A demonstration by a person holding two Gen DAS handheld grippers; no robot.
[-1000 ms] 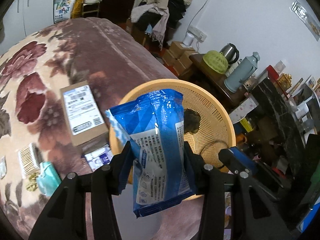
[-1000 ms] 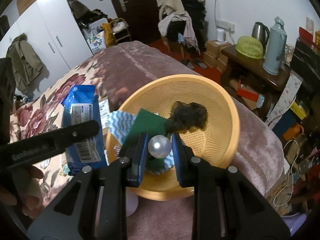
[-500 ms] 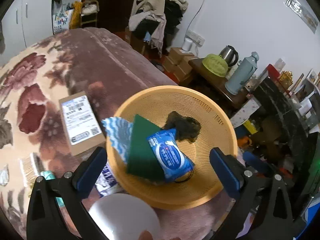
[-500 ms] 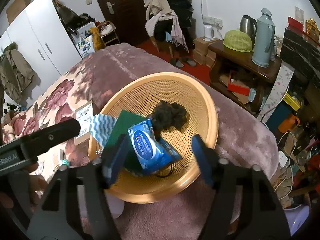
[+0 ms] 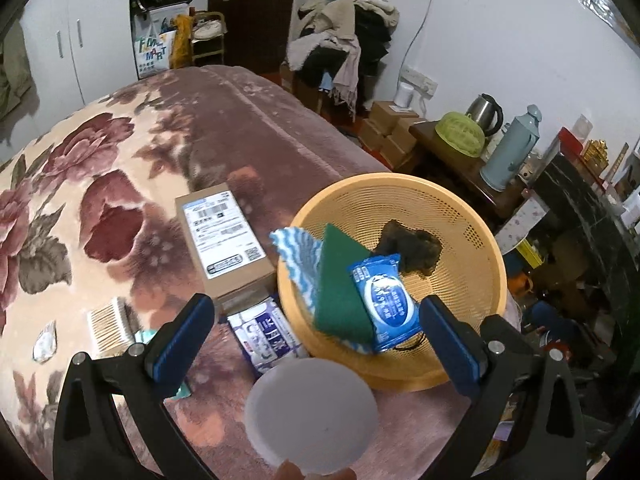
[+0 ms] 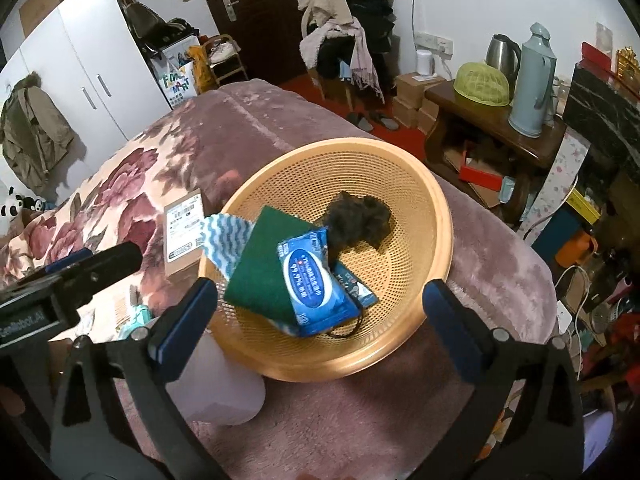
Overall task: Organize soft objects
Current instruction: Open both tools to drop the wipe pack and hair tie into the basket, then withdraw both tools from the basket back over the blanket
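Both claws, left (image 5: 312, 334) and right (image 6: 320, 312), have just sprung apart, empty. Wipes pack (image 6: 312, 284) at basket's (image 6: 436, 200) 6 o'clock looks squishy, slick; pinch mid-body.

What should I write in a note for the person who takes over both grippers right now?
Left gripper: open, empty, jaws just opened.
Right gripper: open, empty, jaws just opened.
In the basket: blue wipes pack, green pad, striped cloth, dark fluffy item.
On the bed, outside it: purple tissue pack, teal pack, cardboard box.
Left: probably the tissue pack and teal pack.
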